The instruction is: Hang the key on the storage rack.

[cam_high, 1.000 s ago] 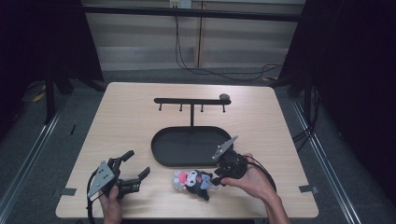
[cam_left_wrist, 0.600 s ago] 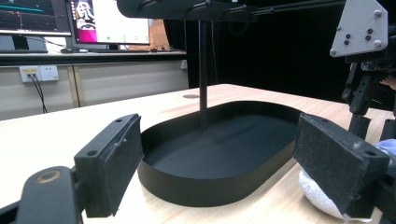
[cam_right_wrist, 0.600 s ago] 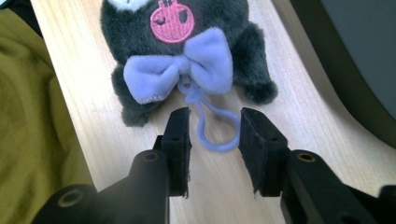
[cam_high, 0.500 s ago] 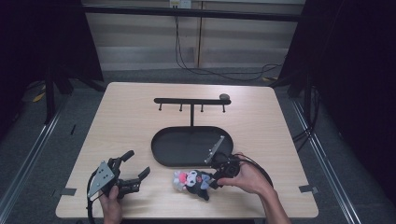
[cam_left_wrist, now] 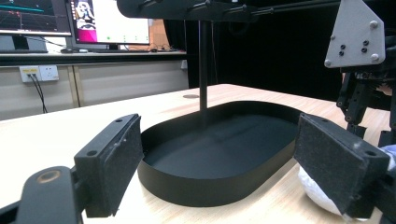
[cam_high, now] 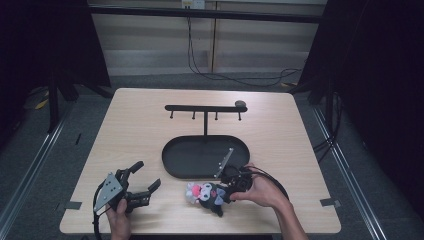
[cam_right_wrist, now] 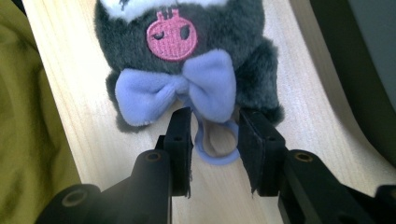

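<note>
Left tool (cam_high: 142, 180) rests on the worktop (cam_high: 135, 125) at about 7 o'clock, jaws spread wide, nothing between them. Black oval tray (cam_high: 185, 160) with its hook stand (cam_high: 205, 108) sits at centre. Plush toy (cam_high: 207, 194) lies on the worktop at 6 o'clock, just below the tray. Right tool (cam_right_wrist: 214, 135) straddles the toy's purple loop (cam_right_wrist: 212, 156); its jaws have just been closing and are not yet pressing on it.

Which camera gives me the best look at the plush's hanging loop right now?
The right gripper view: the purple loop lies between the right gripper jaws, which have just been closing and aren't yet pinching it. The high view shows the plush toy but no clear loop; the left gripper view catches its white edge.
</note>
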